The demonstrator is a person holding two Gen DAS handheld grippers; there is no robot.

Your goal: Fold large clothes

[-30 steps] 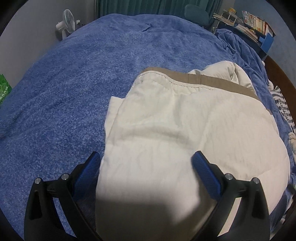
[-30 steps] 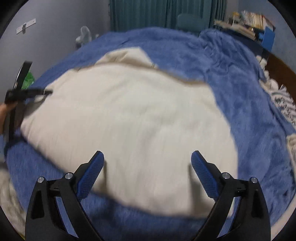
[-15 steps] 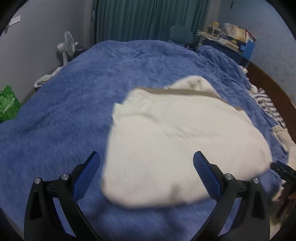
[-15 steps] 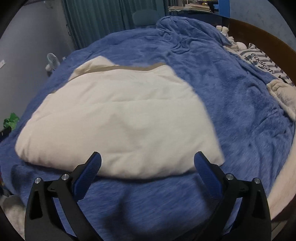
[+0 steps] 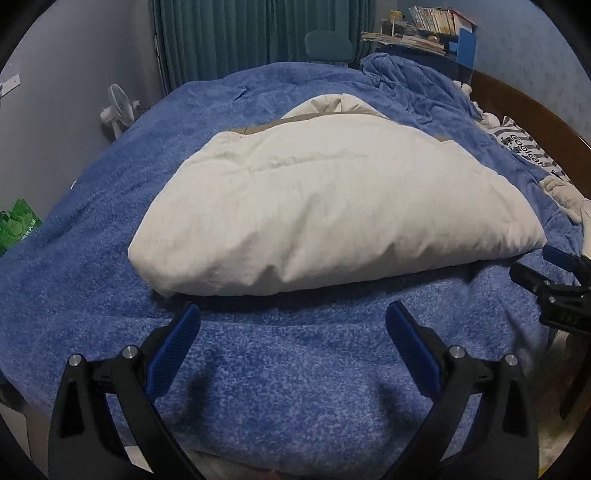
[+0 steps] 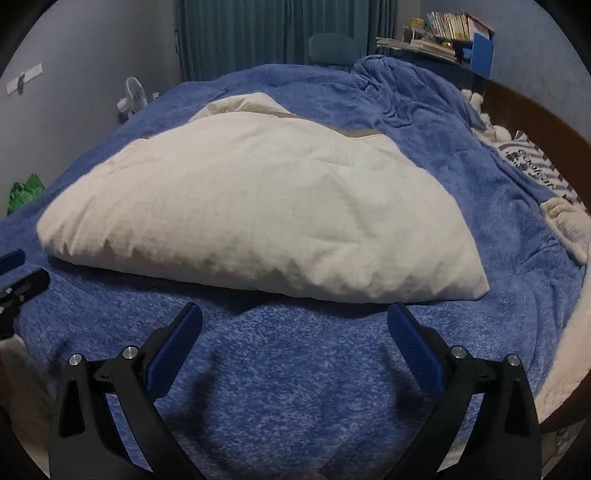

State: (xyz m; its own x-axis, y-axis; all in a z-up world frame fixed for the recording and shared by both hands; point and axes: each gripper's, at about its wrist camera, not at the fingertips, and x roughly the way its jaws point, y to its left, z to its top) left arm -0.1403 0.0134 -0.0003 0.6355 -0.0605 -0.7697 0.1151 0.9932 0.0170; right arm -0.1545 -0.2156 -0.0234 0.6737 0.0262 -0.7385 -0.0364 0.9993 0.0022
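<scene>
A large cream padded garment (image 5: 332, 206) lies folded into a thick bundle on the blue fleece bed cover (image 5: 288, 373), with a tan band along its far edge. In the right wrist view the same garment (image 6: 258, 218) fills the middle of the bed. My left gripper (image 5: 291, 321) stands open above the bare cover, just short of the bundle's near edge. Just as open and empty, my right gripper (image 6: 293, 321) hangs near that edge further right. Each gripper shows at the side of the other's view.
A wooden headboard (image 5: 546, 122) curves along the right with striped cloth (image 5: 524, 147) and a white towel (image 5: 565, 195) beside it. A crumpled blue blanket (image 6: 406, 92) lies at the back right. A fan (image 5: 118, 110), green bag (image 5: 18, 225), chair and cluttered shelf (image 6: 450, 33) surround the bed.
Both grippers have drawn back from over the cream garment toward the bed's near edge. The garment, close under the fingers a second ago, now lies clear in front of them.
</scene>
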